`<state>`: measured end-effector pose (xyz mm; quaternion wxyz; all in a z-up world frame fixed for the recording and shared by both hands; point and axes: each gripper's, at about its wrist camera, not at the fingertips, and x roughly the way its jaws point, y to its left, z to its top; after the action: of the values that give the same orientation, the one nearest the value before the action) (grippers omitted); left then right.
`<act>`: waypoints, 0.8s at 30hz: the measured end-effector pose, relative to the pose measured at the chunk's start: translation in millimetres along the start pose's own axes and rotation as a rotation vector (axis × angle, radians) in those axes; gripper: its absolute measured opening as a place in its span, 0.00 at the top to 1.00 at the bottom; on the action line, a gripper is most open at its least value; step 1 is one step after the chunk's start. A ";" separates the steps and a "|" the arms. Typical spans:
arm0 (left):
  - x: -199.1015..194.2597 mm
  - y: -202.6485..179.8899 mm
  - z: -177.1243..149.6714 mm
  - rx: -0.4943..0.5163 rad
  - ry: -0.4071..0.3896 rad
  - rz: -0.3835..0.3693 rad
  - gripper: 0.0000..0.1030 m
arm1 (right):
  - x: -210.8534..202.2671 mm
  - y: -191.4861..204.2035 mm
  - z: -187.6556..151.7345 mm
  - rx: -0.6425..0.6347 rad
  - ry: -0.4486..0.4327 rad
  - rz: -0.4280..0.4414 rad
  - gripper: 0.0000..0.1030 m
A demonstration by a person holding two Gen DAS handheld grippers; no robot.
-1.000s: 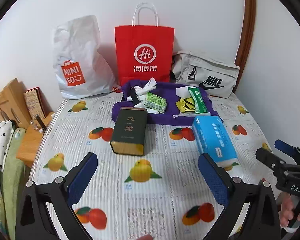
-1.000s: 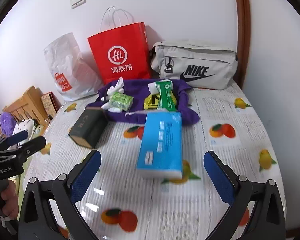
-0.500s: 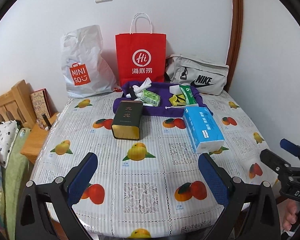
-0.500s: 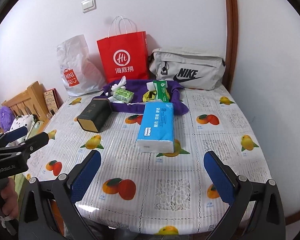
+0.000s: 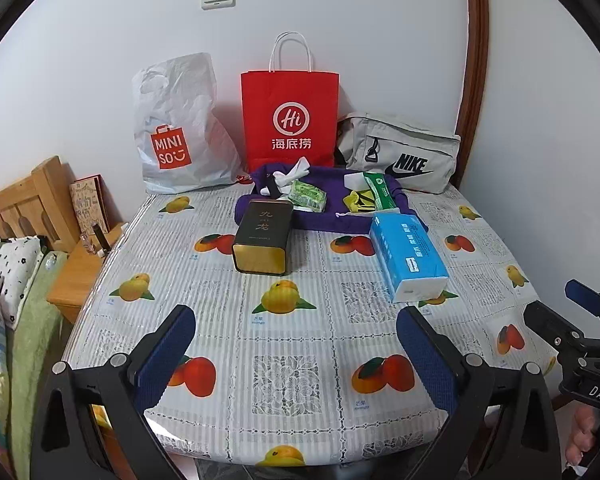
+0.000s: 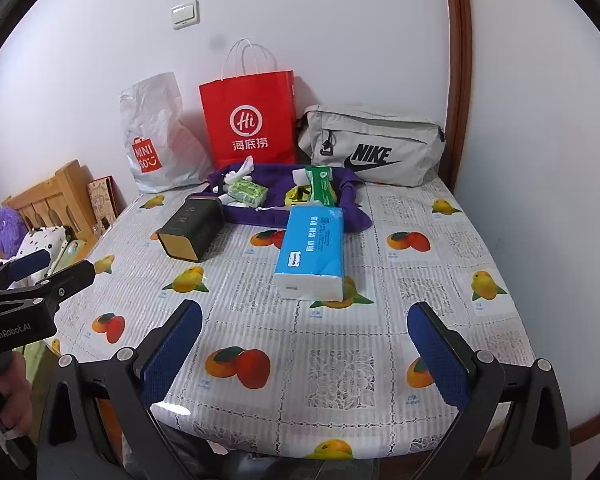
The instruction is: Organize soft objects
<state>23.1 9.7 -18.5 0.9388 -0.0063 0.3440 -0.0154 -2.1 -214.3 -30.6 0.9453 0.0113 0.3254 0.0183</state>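
Well back at the near edge, left gripper (image 5: 296,354) and right gripper (image 6: 306,354) hover with jaws spread, holding nothing; blue tissue pack (image 6: 312,250) lies mid-worktop (image 5: 300,360), just near of the purple cloth bag (image 5: 356,222), right of a dark tin (image 5: 264,238)

Even, bright indoor lighting; sharp focus in both fisheye views.
Glare patch on the glossy tablecloth (image 6: 172,408) near its front edge. Soft shadows fall behind the bags on the wall (image 5: 340,20). Strong barrel distortion; black vignette at corners.
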 end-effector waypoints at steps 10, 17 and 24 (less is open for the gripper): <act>1.9 -0.1 -0.5 0.000 0.003 0.006 0.01 | 1.6 4.1 -1.2 -0.004 0.007 0.002 0.02; 2.8 -1.1 -1.0 0.003 0.004 0.003 0.01 | 2.2 4.2 -2.7 -0.004 0.007 0.004 0.02; 3.1 -1.5 -1.7 0.002 0.003 0.005 0.01 | 2.2 4.0 -2.9 -0.005 0.008 0.006 0.02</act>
<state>24.4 8.1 -21.8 0.9383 -0.0047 0.3455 -0.0134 -2.3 -210.2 -34.1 0.9439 0.0099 0.3293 0.0219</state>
